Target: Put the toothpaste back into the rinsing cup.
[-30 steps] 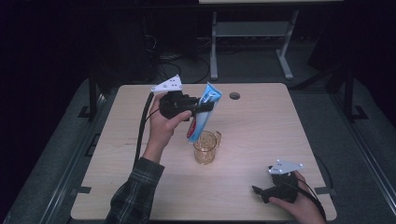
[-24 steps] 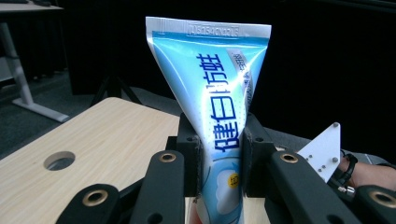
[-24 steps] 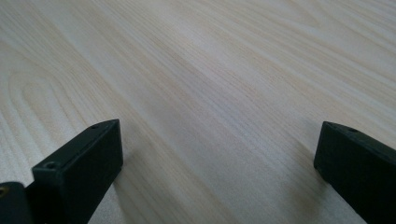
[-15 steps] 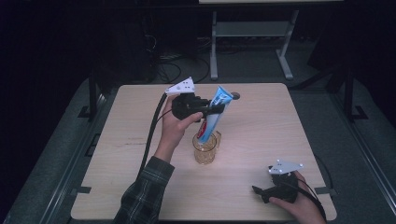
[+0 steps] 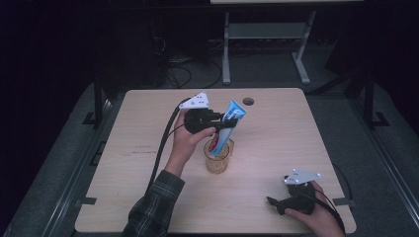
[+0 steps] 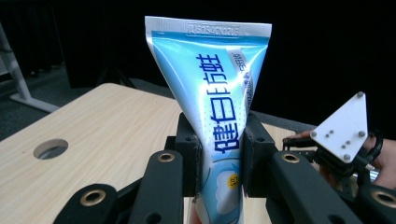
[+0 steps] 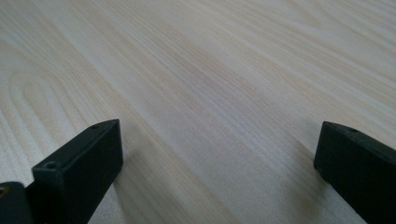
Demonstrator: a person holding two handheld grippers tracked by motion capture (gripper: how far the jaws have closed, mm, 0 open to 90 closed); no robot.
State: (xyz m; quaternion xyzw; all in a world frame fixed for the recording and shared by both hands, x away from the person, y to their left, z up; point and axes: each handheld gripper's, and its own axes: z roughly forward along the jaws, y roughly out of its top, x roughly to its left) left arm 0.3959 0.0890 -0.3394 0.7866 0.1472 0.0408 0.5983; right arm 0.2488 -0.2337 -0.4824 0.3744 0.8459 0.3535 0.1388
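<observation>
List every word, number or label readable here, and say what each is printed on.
"健白防蛀": large blue characters running along the toothpaste tube.
Embossed code on the tube's crimped top edge: too faint to read.
Small print on the tube's grey side strip: too blurred.
Yellow dot near the tube's lower part: unreadable.

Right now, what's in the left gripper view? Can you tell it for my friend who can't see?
A blue-and-white toothpaste tube stands upright, crimped end up, squeezed in the black left gripper. Behind it lie a pale wooden table with a round hole and, at the right, the other gripper's white three-cornered plate.
</observation>
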